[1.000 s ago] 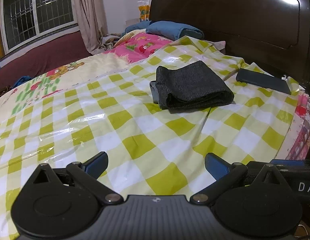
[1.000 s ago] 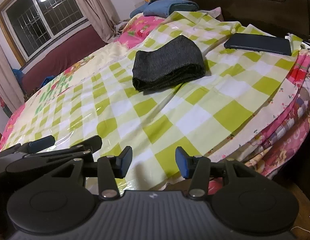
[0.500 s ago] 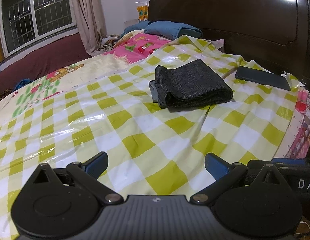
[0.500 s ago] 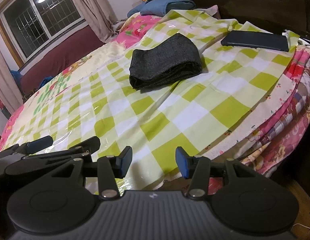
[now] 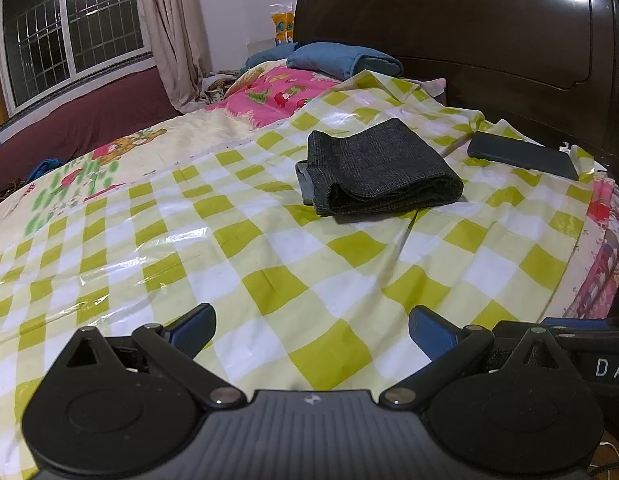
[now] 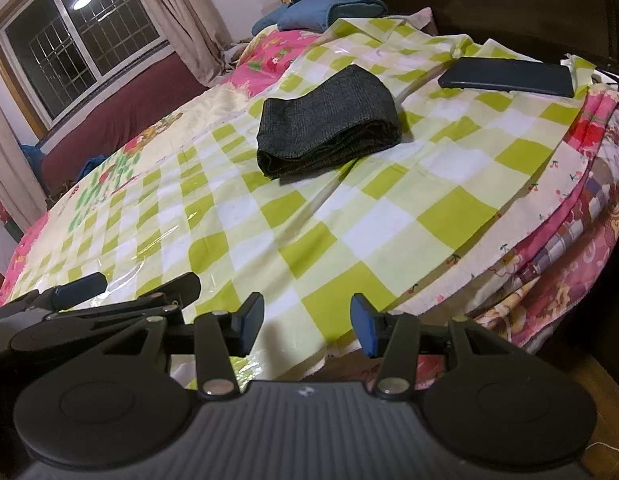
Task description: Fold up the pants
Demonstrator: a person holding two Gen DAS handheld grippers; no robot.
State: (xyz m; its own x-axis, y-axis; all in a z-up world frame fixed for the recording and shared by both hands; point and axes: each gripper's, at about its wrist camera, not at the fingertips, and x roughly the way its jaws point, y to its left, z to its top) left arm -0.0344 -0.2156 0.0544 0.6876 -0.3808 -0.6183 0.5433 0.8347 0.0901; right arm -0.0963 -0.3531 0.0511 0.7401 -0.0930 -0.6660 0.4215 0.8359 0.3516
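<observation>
The dark grey pants (image 5: 379, 172) lie folded into a thick, ribbed-looking rectangle on the bed's glossy green-and-white checked sheet (image 5: 269, 280), near a flat dark slab (image 5: 523, 155) (its make is unclear). The left hand-held gripper (image 5: 311, 330) is spread wide and empty, and the right hand-held gripper (image 6: 307, 326) gapes narrower, also empty. Only the right wrist view shows the floral bedding (image 6: 569, 248) draped over the bed's edge.
</observation>
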